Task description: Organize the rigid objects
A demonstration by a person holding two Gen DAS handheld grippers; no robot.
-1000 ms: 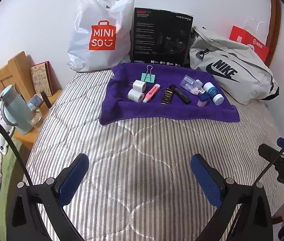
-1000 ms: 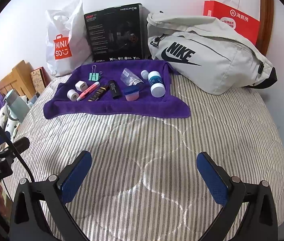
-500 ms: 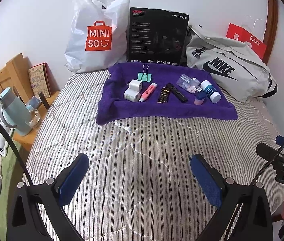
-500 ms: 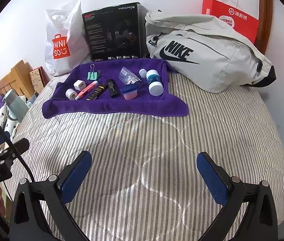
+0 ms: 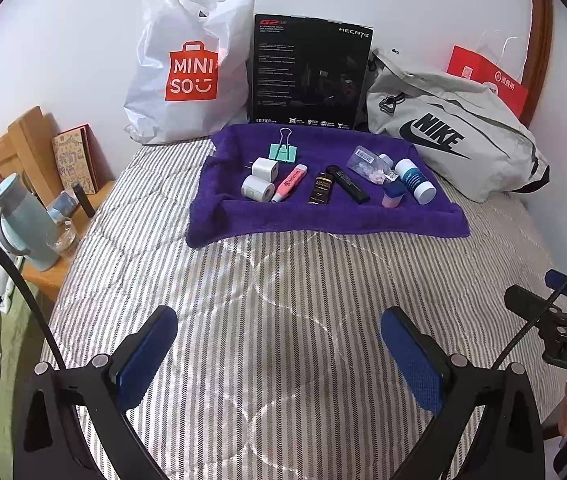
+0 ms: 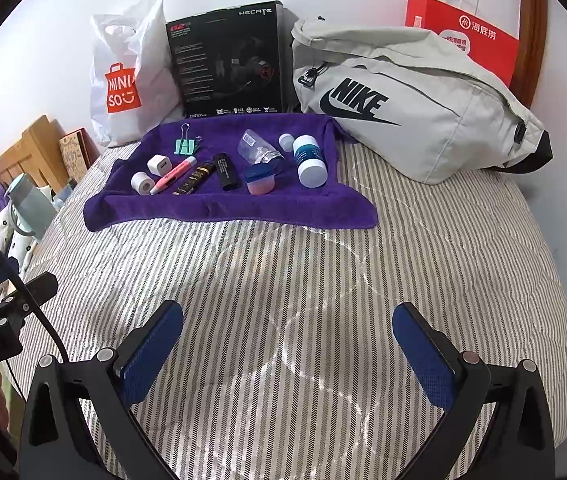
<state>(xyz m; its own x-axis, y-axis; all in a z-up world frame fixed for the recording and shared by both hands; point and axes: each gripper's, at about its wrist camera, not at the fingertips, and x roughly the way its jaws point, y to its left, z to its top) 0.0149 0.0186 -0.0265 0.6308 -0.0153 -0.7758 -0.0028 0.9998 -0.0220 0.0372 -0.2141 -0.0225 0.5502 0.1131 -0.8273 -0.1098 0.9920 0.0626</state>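
A purple towel (image 5: 323,216) (image 6: 219,208) lies on the striped bed and carries several small objects: a green binder clip (image 5: 282,152), a white charger (image 5: 264,169), a white tape roll (image 5: 257,189), a pink highlighter (image 5: 290,182), a dark tube (image 5: 320,189), a black stick (image 5: 347,183), a clear bag (image 5: 369,165), a pink jar with blue lid (image 5: 392,196) and a blue-and-white bottle (image 5: 415,181). My left gripper (image 5: 279,344) and right gripper (image 6: 287,340) are both open and empty, well short of the towel over bare quilt.
Behind the towel stand a white Miniso bag (image 5: 191,64), a black headset box (image 5: 309,76), a grey Nike bag (image 5: 451,132) and a red paper bag (image 6: 467,36). A wooden bedside shelf (image 5: 23,160) at left holds a blue-green jug (image 5: 27,220).
Both grippers have drawn back a little from the towel, so it looks slightly smaller and higher in view. Jaws stay open. Nothing on the towel has moved.
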